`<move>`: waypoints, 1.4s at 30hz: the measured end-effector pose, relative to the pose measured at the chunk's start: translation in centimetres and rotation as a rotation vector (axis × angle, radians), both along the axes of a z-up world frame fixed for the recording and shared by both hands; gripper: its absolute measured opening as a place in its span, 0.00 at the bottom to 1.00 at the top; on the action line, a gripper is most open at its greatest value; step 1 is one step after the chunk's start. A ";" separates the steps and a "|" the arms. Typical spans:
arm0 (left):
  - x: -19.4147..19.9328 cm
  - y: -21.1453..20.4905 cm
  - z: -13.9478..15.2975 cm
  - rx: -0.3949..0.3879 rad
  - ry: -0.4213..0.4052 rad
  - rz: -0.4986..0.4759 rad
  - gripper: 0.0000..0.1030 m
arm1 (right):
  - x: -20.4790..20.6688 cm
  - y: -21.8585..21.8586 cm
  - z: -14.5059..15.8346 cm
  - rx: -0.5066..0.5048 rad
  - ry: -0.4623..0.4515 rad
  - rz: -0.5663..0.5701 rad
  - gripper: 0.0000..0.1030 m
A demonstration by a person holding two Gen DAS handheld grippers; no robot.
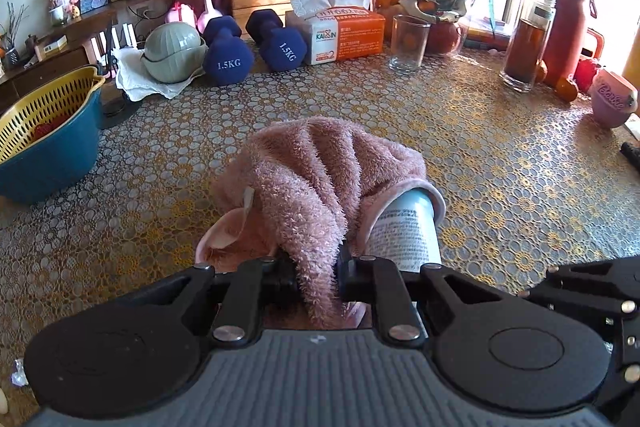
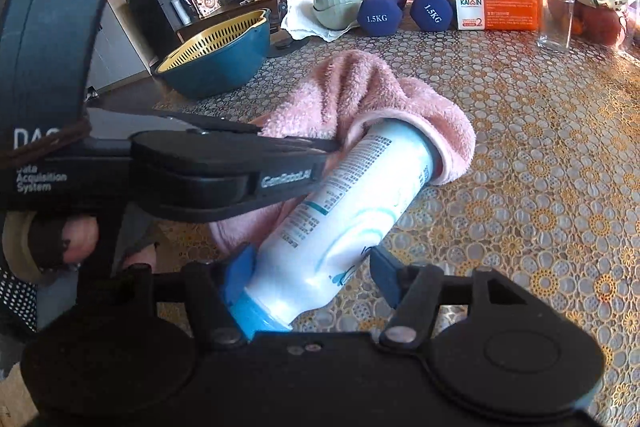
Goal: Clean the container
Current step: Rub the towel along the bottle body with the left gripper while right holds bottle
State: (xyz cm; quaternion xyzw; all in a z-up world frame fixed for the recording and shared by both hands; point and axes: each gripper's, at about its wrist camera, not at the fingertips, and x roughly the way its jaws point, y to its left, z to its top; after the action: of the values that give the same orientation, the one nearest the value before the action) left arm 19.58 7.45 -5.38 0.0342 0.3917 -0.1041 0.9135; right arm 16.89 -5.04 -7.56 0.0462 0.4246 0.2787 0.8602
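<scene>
A white container with a blue cap end and printed text lies tilted above the patterned table. My right gripper is shut on its lower body, a blue pad on each side. A fluffy pink towel is wrapped over the container's far end. My left gripper comes in from the left, shut on the towel against the container. In the left wrist view, the left gripper pinches a fold of the towel, and the container pokes out of the cloth on the right. The container's far end is hidden by the towel.
A blue basin with a yellow strainer sits at the left. Along the back stand two blue dumbbells, a tissue box, a drinking glass, a tall jar and a pink cup. The lace-patterned tablecloth spreads in front.
</scene>
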 end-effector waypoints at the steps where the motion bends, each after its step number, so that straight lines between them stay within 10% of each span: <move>1: -0.5 -0.2 0.1 -0.018 0.006 -0.009 0.15 | -0.2 -0.5 0.1 0.000 -0.011 0.007 0.60; 13: -5.6 -2.4 3.3 -0.114 -0.009 -0.179 0.14 | -2.8 -4.5 1.0 -0.065 -0.110 0.085 0.61; 20: -5.3 -6.0 3.4 -0.003 0.008 -0.307 0.14 | -3.0 -4.9 0.7 -0.036 -0.123 0.063 0.61; 38: 2.8 -5.4 2.3 -0.106 0.035 -0.168 0.14 | -2.2 -4.2 0.3 -0.017 -0.095 -0.006 0.64; 40: 2.8 -5.1 2.8 -0.081 0.028 -0.174 0.17 | -1.9 -4.2 0.3 -0.012 -0.088 -0.012 0.63; 42: 2.6 -4.5 3.2 -0.078 0.026 -0.186 0.51 | -1.9 -4.3 0.2 -0.005 -0.085 -0.008 0.63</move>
State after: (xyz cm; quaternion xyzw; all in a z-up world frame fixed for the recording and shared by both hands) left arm 22.22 2.90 -2.21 0.0335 0.3942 -0.2041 0.8955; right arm 15.04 -9.38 -7.33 0.0340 0.3883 0.2761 0.8785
